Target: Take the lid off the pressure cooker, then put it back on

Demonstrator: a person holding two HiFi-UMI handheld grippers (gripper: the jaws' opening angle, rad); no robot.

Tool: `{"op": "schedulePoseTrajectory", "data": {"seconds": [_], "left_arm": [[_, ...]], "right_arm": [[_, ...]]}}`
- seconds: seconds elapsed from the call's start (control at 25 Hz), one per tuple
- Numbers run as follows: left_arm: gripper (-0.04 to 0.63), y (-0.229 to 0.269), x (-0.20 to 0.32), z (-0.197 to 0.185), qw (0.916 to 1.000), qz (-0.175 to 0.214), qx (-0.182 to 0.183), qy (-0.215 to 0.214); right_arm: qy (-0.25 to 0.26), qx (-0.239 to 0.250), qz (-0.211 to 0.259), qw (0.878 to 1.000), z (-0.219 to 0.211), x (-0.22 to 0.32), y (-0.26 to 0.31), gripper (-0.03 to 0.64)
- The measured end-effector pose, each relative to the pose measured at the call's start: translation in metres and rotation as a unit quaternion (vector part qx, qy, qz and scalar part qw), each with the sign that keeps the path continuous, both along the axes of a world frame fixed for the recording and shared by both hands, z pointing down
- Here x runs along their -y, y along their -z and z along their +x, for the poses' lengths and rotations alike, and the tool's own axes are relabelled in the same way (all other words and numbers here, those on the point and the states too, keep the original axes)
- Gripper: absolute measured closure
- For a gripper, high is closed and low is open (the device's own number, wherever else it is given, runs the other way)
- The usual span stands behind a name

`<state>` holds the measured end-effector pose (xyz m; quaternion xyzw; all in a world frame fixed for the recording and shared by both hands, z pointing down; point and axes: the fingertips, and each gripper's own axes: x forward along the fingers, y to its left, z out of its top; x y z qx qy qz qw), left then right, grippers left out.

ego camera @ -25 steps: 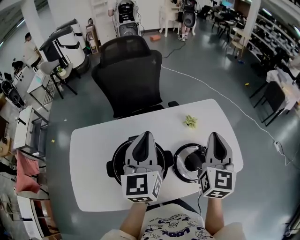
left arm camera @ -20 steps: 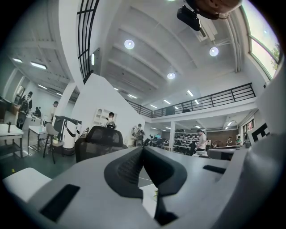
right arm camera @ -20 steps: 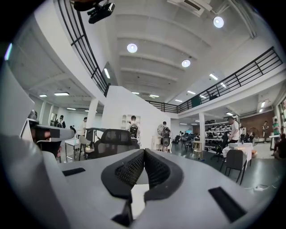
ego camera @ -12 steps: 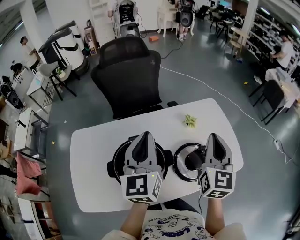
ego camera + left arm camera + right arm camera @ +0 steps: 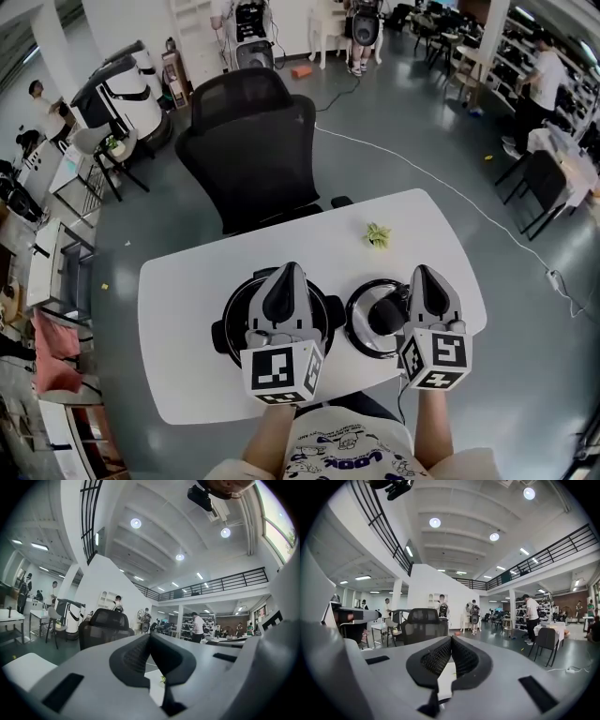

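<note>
In the head view the black pressure cooker (image 5: 236, 319) stands on the white table (image 5: 178, 319), mostly hidden under my left gripper (image 5: 289, 270). Its silver lid (image 5: 361, 323), with a black knob (image 5: 384, 319), lies on the table just right of the cooker, apart from it. My right gripper (image 5: 424, 272) hovers over the lid's right edge. Both grippers point away from me over the table with jaws closed and nothing between them. The left gripper view shows the left gripper (image 5: 150, 637) with its pads together, and the right gripper view shows the same for the right gripper (image 5: 451, 639).
A black office chair (image 5: 248, 150) stands against the table's far edge. A small green object (image 5: 378, 236) lies on the table beyond the lid. A white cable (image 5: 450, 192) runs across the floor to the right. People and desks are far off.
The right gripper has tipped slightly, its marker cube turned a little. The left gripper, cooker and lid stay where they were.
</note>
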<state>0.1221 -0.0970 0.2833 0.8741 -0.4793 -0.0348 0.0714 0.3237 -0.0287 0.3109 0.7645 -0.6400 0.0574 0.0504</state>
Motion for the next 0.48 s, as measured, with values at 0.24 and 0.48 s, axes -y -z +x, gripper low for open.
{"op": "schedulePoseTrajectory", "data": {"seconds": [0.24,0.48], "left_arm": [[0.581,-0.005,0.005,0.001,1.0000,-0.007,0.004,0.002],[0.581,-0.012,0.012,0.003,0.9999,-0.012,0.008,0.004]], "right_arm": [[0.005,0.012,-0.034,0.999,0.009,0.004,-0.021,0.604],[0.021,0.021,-0.084,0.996,0.012,0.009,-0.052,0.555]]}}
